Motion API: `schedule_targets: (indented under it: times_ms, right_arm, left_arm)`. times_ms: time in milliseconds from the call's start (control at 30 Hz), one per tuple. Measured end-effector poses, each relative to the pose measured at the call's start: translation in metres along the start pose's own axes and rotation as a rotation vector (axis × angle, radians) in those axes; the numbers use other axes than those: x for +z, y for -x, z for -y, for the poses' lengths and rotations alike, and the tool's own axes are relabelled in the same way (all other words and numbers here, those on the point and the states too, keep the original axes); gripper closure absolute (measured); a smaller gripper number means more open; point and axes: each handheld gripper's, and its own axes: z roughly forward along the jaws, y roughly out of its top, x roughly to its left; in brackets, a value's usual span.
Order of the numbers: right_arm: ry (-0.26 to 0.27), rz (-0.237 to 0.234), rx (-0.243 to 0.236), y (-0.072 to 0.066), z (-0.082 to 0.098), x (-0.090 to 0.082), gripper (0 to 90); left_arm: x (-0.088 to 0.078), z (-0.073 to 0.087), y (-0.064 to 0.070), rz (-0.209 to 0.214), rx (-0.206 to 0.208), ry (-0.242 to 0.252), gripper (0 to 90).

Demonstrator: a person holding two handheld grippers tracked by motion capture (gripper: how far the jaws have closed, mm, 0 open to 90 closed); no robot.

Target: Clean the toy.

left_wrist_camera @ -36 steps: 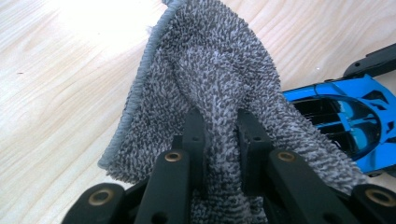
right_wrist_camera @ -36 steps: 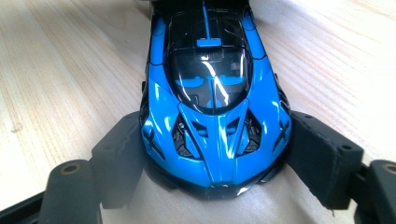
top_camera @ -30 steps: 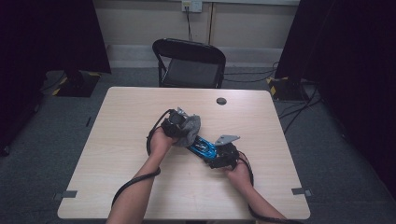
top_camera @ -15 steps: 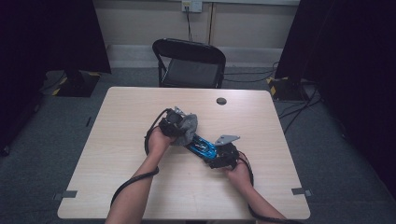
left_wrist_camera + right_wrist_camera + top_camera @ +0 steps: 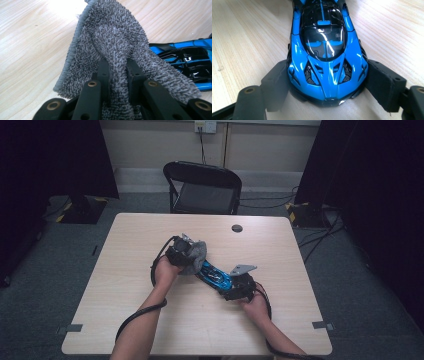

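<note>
A blue and black toy car (image 5: 214, 274) lies on the table (image 5: 125, 250) between my two hands. My right gripper (image 5: 327, 82) is shut on the car (image 5: 324, 50), one pad pressed to each side of its near end. My left gripper (image 5: 117, 75) is shut on a grey fluffy cloth (image 5: 112, 45), a fold of it pinched between the jaws. The cloth (image 5: 192, 256) hangs over the car's far end (image 5: 187, 60) in the left gripper view. In the high view the left gripper (image 5: 182, 254) sits at the car's upper left, the right gripper (image 5: 235, 285) at its lower right.
A small dark round disc (image 5: 237, 228) lies near the table's far edge. A black folding chair (image 5: 202, 187) stands behind the table. Cables trail from both grippers along the forearms. Bare wood spreads to the left, right and front of the hands.
The left gripper with the cloth has shifted slightly over the car's far end. The right gripper and the car have stayed in place.
</note>
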Motion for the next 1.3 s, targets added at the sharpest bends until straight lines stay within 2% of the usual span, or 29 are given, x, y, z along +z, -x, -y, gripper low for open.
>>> schedule_targets:
  times_ms: [100, 367, 500, 667, 700, 867, 900, 1033, 1100, 1300]
  right_arm:
    - [0.0, 0.0, 0.0, 0.0, 0.0, 0.0, 23.9]
    - [0.0, 0.0, 0.001, 0.0, 0.0, 0.0, 23.9]
    - [0.0, 0.0, 0.001, 0.0, 0.0, 0.0, 23.9]
    - [0.0, 0.0, 0.001, 0.0, 0.0, 0.0, 23.9]
    - [0.0, 0.0, 0.001, 0.0, 0.0, 0.0, 23.9]
    - [0.0, 0.0, 0.001, 0.0, 0.0, 0.0, 23.9]
    - [0.0, 0.0, 0.001, 0.0, 0.0, 0.0, 23.9]
    - [0.0, 0.0, 0.001, 0.0, 0.0, 0.0, 23.9]
    - [0.0, 0.0, 0.001, 0.0, 0.0, 0.0, 23.9]
    - [0.0, 0.0, 0.001, 0.0, 0.0, 0.0, 23.9]
  left_arm:
    - [0.0, 0.002, -0.002, 0.0, -0.015, 0.006, 76.8]
    - [-0.006, 0.005, -0.009, -0.024, -0.017, 0.0, 76.8]
    - [-0.009, 0.005, -0.012, -0.024, -0.032, 0.009, 76.9]
    - [-0.016, 0.007, -0.017, -0.032, -0.042, 0.011, 76.9]
    - [-0.019, 0.009, -0.02, -0.033, -0.066, 0.024, 76.9]
    - [-0.026, 0.012, -0.027, -0.039, -0.07, 0.024, 77.0]
    - [-0.028, 0.012, -0.027, -0.034, -0.081, 0.029, 77.0]
    - [-0.033, 0.013, -0.029, -0.026, -0.076, 0.031, 77.0]
    - [-0.034, 0.012, -0.028, -0.02, -0.083, 0.049, 77.0]
    - [-0.042, 0.004, -0.018, 0.015, -0.059, 0.085, 77.0]
